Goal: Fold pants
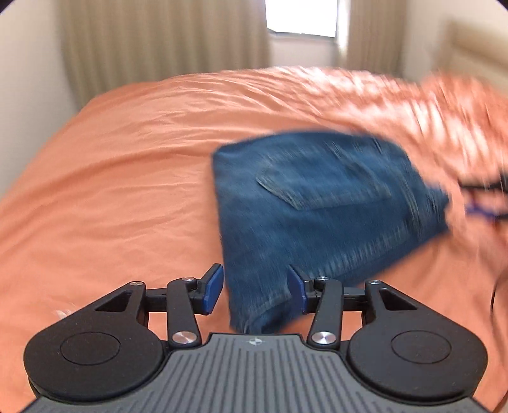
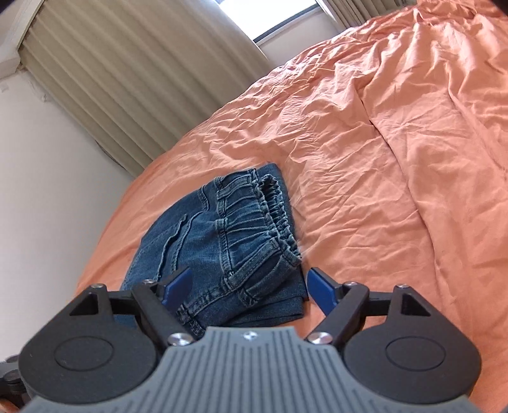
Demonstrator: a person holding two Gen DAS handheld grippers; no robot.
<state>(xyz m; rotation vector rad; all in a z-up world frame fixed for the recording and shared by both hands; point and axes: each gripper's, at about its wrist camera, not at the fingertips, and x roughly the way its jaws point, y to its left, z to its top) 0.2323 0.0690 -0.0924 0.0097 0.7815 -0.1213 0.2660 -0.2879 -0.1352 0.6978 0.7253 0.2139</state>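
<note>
The blue denim pants (image 1: pixel 317 203) lie folded into a compact stack on the orange bed sheet (image 1: pixel 127 159), with a back pocket facing up. This left wrist view is motion-blurred. My left gripper (image 1: pixel 255 287) is open just over the stack's near corner, and its blue pads touch no cloth. In the right wrist view the pants (image 2: pixel 206 241) show their elastic waistband (image 2: pixel 273 216) on top of the fold. My right gripper (image 2: pixel 249 284) stands wide open above the near end of the stack, a pad on either side, not pressing.
The orange sheet (image 2: pixel 381 159) is wrinkled, with a raised ridge along the right. Beige curtains (image 2: pixel 127 79) and a bright window (image 1: pixel 301 16) stand behind the bed; a white wall is on the left. A dark blurred shape (image 1: pixel 482 190) sits at the right edge.
</note>
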